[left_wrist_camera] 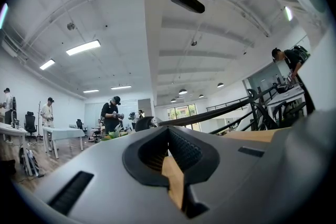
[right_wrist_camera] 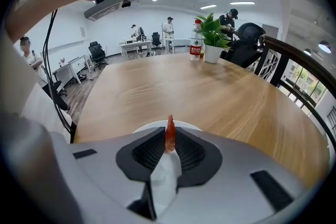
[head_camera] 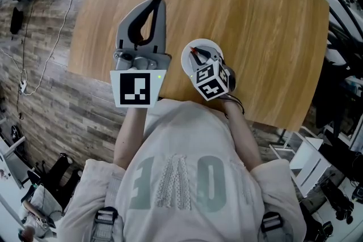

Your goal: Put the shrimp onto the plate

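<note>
A light-brown wooden table with rounded corners (head_camera: pixel 255 20) stands on a grey-brown plank floor (head_camera: pixel 74 105). A white round plate (head_camera: pixel 189 65) lies on it, close to the edge nearest the person. At the far edge stand a red-labelled plastic bottle (right_wrist_camera: pixel 195 48) and, just beside it, a leafy green plant in a white pot (right_wrist_camera: pixel 212 51).

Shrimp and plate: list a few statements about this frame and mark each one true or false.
1. The right gripper pinches the shrimp between its fingers. True.
2. The shrimp lies loose on the plate. False: it is clamped in the right gripper, over the plate.
3. The left gripper holds another shrimp. False: its fingers are shut on nothing.
4. The white plate sits on the wooden table. True.
</note>
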